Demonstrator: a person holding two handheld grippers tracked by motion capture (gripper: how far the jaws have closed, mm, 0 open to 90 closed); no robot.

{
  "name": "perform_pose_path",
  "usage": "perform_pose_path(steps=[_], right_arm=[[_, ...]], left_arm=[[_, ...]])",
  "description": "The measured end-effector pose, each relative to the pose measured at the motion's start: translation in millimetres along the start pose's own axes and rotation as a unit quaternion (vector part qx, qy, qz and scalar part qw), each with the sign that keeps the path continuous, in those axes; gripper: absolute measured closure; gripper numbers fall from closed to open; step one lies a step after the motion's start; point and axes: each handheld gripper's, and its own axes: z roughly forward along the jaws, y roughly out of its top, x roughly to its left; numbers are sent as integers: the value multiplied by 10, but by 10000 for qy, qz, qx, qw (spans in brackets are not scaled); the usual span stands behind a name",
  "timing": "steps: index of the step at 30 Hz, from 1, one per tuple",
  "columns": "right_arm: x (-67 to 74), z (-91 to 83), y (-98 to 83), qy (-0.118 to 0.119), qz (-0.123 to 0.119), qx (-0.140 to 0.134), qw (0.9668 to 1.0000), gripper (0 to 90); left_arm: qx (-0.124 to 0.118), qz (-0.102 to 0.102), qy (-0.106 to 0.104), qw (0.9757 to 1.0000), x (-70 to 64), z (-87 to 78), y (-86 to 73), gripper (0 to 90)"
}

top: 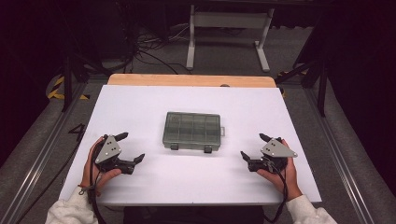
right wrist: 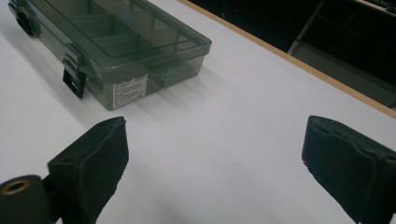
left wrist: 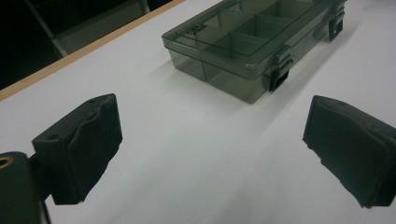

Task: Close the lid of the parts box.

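A smoky clear plastic organizer box (top: pixel 192 131) lies shut in the middle of the white table, with two dark latches on its near side and a small tab on its right end. The left gripper view shows the box (left wrist: pixel 247 42) ahead to the upper right; the right gripper view shows the box (right wrist: pixel 109 44) at the upper left, a white label on its end. My left gripper (top: pixel 130 147) rests open left of the box, held in a hand. My right gripper (top: pixel 252 145) rests open right of it. Neither touches the box, and nothing sits between the jaws.
The white table top (top: pixel 140 107) has a wooden strip (top: pixel 191 80) along its far edge. Beyond it stand a white frame's legs (top: pixel 229 32) and cables (top: pixel 140 46) on a grey floor. Dark stands (top: pixel 70 79) flank the table.
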Motion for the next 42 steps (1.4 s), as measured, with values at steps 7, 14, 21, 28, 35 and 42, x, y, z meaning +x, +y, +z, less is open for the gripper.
perform_pose_path(steps=[7, 14, 21, 28, 35, 42], right_arm=[[18, 0, 14, -4, -43, -2, 10000, 79], [15, -16, 17, -9, -19, -24, 10000, 79], [8, -28, 25, -63, 14, -82, 9999, 79], [4, -28, 23, -49, 26, -83, 9999, 79], [2, -35, 27, -117, 3, -116, 9999, 79], [-37, -44, 5, -191, 142, -146, 9996, 80]], left_arm=[[-37, 18, 4, 10000, -6, -14, 10, 52], [-33, 10, -18, 10000, -6, -1, 12, 53], [-34, -7, -3, 10000, -3, 3, 10, 54], [-18, -28, 4, 10000, 1, 11, 9, 56], [-35, -33, -4, 10000, 16, 27, 12, 57], [7, -68, -41, 10000, 37, 65, 5, 58]])
